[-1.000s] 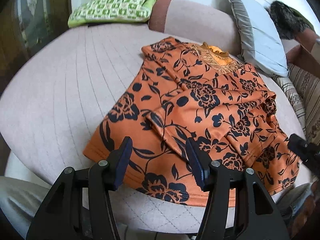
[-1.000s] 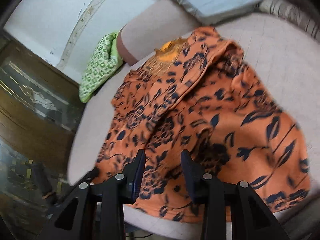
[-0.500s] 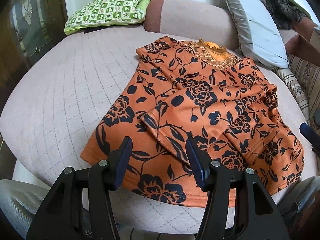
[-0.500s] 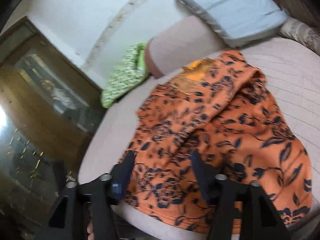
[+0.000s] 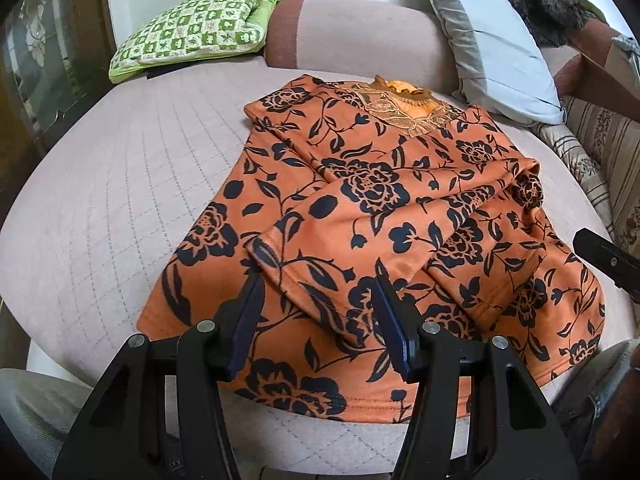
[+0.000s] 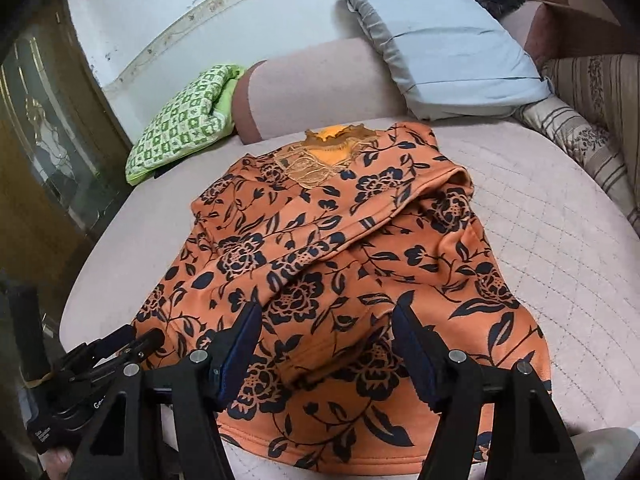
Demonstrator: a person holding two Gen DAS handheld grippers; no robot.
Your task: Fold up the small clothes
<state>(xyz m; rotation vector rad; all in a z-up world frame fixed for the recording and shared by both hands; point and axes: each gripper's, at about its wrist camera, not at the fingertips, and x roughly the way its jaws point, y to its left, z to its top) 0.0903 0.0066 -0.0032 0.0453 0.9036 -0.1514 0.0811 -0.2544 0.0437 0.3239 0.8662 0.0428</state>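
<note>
An orange top with a dark floral print (image 5: pixel 384 200) lies flat on the pink quilted cushion (image 5: pixel 120 184), lace neckline at the far end. Both sleeves are folded across its front. My left gripper (image 5: pixel 318 300) hovers open above the near hem, nothing between its fingers. In the right wrist view the same top (image 6: pixel 360 248) fills the middle, and my right gripper (image 6: pixel 326 328) stands open just over the folded sleeve near the hem without pinching cloth. The right gripper's tip (image 5: pixel 600 256) shows at the right edge of the left wrist view. The left gripper (image 6: pixel 100 356) appears low on the left in the right wrist view.
A green checked pillow (image 5: pixel 192 32), a pink bolster (image 5: pixel 352 28) and a grey-blue pillow (image 5: pixel 492 48) line the far side. Striped cushions (image 5: pixel 600 148) lie to the right. A dark wooden cabinet (image 6: pixel 36 152) stands at the left. A person's grey-clad knee (image 5: pixel 32 400) is at the near edge.
The right gripper's jaws have widened, and it has lifted slightly and rolled more upright over the top. The left gripper has drifted a little; the top lies as before.
</note>
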